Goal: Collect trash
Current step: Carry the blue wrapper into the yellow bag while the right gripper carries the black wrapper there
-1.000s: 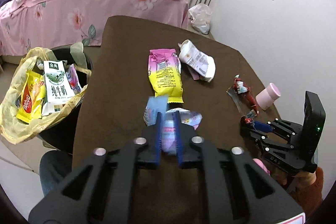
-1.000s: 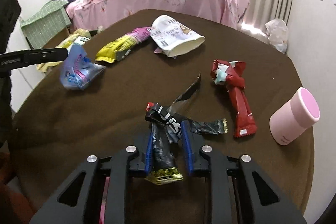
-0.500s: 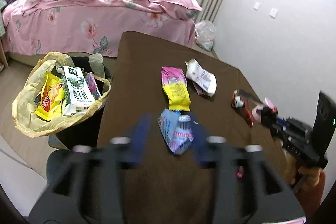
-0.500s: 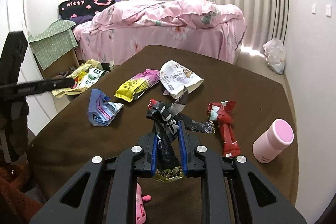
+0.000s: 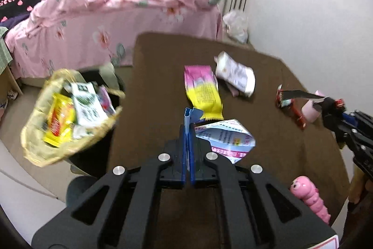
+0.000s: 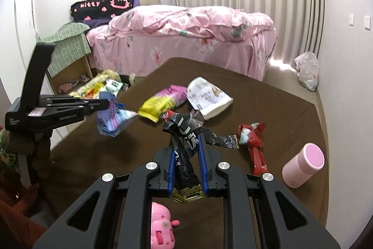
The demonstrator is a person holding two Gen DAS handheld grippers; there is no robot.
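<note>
Both tools held wrappers above the brown bench (image 5: pixel 163 76).

At far left, the lined bin (image 5: pixel 70 113) stood beside the bench, holding cartons. The left tool (image 5: pixel 188 132) was clamped on a blue-and-white wrapper (image 5: pixel 223 139). A pink-and-yellow packet (image 5: pixel 202 92) and white pouch (image 5: pixel 235 76) lay further along. The right tool (image 6: pixel 186 153) was pinched on a black wrapper (image 6: pixel 184 130), with a red wrapper (image 6: pixel 253 144) lying beside a pink cup (image 6: pixel 303 165).

My left tongs (image 5: pixel 188 132) hide the pinched edge of the blue-white wrapper (image 5: pixel 225 138). The lined trash bin (image 5: pixel 70 109) is motion-blurred, its carton's print unreadable. My right tongs (image 6: pixel 187 155) cover much of the pink toy (image 6: pixel 162 229).
</note>
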